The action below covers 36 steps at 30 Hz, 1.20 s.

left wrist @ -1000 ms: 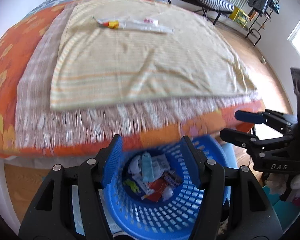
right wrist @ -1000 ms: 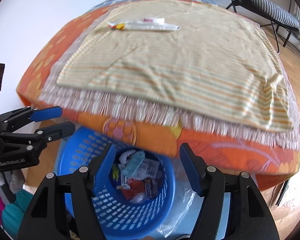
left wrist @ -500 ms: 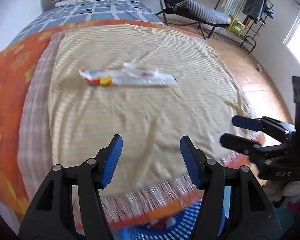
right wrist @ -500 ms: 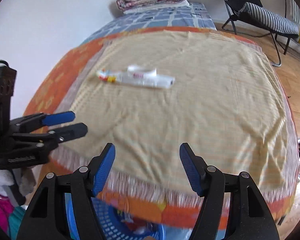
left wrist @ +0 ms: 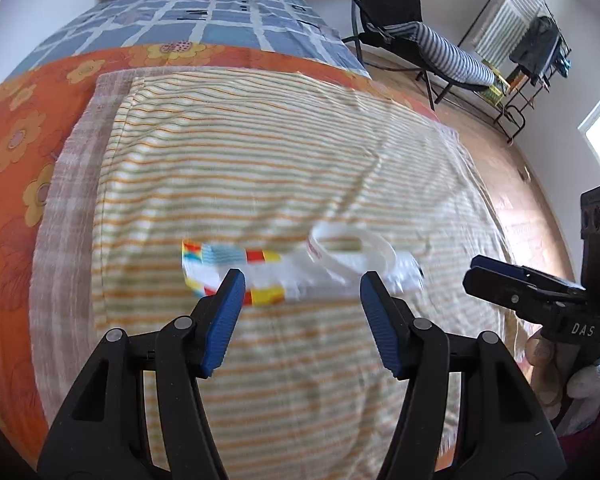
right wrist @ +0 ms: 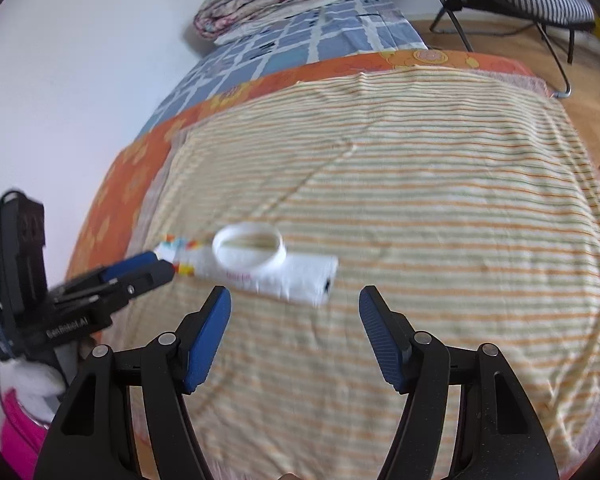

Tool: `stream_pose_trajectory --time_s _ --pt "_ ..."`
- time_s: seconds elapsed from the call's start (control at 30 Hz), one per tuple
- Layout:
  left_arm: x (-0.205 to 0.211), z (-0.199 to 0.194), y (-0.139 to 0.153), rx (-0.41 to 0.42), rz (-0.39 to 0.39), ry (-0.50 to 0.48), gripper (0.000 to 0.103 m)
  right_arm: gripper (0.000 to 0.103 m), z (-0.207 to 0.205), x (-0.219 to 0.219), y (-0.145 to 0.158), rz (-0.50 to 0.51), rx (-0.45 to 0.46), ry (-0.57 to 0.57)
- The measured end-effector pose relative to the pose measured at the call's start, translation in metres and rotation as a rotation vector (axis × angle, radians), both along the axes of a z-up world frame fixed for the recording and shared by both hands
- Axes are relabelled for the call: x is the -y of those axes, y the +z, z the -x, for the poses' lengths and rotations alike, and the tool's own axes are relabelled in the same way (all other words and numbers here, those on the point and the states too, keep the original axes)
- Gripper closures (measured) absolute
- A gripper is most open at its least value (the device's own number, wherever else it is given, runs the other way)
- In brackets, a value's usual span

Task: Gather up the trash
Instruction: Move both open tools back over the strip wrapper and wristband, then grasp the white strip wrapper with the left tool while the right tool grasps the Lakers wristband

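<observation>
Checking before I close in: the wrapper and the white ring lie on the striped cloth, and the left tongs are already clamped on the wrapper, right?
Not clamped. In the left wrist view the left tongs stand open above the wrapper, gripping nothing. The wrapper and white ring do lie on the striped cloth.

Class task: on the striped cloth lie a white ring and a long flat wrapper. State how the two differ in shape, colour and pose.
The white ring is a round open loop; the wrapper is a long flat strip. The ring looks almost wholly white; the wrapper is white with a multicoloured end. The ring rests partly on top of the wrapper, which lies flat on the striped cloth. Both lie free, in neither tongs.
</observation>
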<state>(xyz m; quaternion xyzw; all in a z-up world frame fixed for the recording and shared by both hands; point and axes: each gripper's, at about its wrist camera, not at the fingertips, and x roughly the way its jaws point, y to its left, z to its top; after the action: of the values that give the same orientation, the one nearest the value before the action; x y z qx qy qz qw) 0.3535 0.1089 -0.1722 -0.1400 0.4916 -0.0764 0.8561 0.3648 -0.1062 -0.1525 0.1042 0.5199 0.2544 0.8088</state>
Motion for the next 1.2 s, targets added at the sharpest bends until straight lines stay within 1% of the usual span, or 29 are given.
stream_pose_trajectory --time_s 0.13,0.27,0.3,0.37,0.43,0.5,0.57,0.6,0.63,0.67,0.73,0.93,1.0,1.07,1.13,1.2 --pt "-0.003 -0.017 -0.012 -0.012 0.023 0.004 0.041 0.037 -0.021 -0.011 -0.012 -0.04 -0.039 -0.008" --pt "-0.005 -0.028 -0.023 -0.026 0.056 0.005 0.041 0.037 -0.034 -0.027 -0.03 -0.043 -0.082 -0.003" --pt "-0.005 -0.029 -0.024 -0.026 0.055 0.001 0.041 0.038 -0.035 -0.03 -0.034 -0.046 -0.091 -0.002" --pt "-0.004 -0.03 -0.026 -0.025 0.051 -0.012 0.041 0.046 -0.041 -0.038 -0.042 -0.044 -0.104 -0.001" --pt "-0.004 -0.03 -0.027 -0.026 0.051 -0.024 0.041 0.049 -0.046 -0.044 -0.047 -0.022 -0.109 -0.006" --pt "-0.005 -0.03 -0.027 -0.026 0.062 -0.03 0.041 0.056 -0.049 -0.047 -0.048 -0.012 -0.101 -0.01" --pt "-0.006 -0.03 -0.028 -0.032 0.071 -0.037 0.041 0.076 -0.052 -0.05 -0.048 0.01 -0.098 -0.007" --pt "-0.006 -0.03 -0.029 -0.036 0.072 -0.045 0.041 0.08 -0.054 -0.05 -0.049 0.021 -0.096 -0.008" --pt "-0.005 -0.028 -0.03 -0.039 0.071 -0.055 0.041 0.087 -0.055 -0.051 -0.049 0.031 -0.093 -0.008" --pt "-0.002 -0.027 -0.031 -0.042 0.068 -0.066 0.041 0.092 -0.056 -0.051 -0.05 0.04 -0.088 -0.005" --pt "0.004 -0.022 -0.033 -0.055 0.055 -0.092 0.041 0.096 -0.055 -0.048 -0.05 0.049 -0.073 -0.002" --pt "0.029 0.002 -0.033 -0.098 0.037 -0.207 0.041 0.097 -0.054 -0.021 -0.045 0.079 -0.041 -0.058" --pt "0.038 0.006 -0.03 -0.103 0.0 -0.226 0.041 0.097 -0.051 -0.009 -0.04 0.102 -0.017 -0.068" --pt "0.047 0.006 -0.024 -0.089 -0.025 -0.236 0.041 0.097 -0.051 0.002 -0.036 0.119 0.003 -0.083" --pt "0.058 0.002 -0.016 -0.055 -0.076 -0.239 0.041 0.098 -0.052 0.014 -0.033 0.108 0.006 -0.105" --pt "0.07 -0.004 -0.013 -0.034 -0.1 -0.244 0.041 0.097 -0.051 0.026 -0.03 0.088 0.002 -0.114"
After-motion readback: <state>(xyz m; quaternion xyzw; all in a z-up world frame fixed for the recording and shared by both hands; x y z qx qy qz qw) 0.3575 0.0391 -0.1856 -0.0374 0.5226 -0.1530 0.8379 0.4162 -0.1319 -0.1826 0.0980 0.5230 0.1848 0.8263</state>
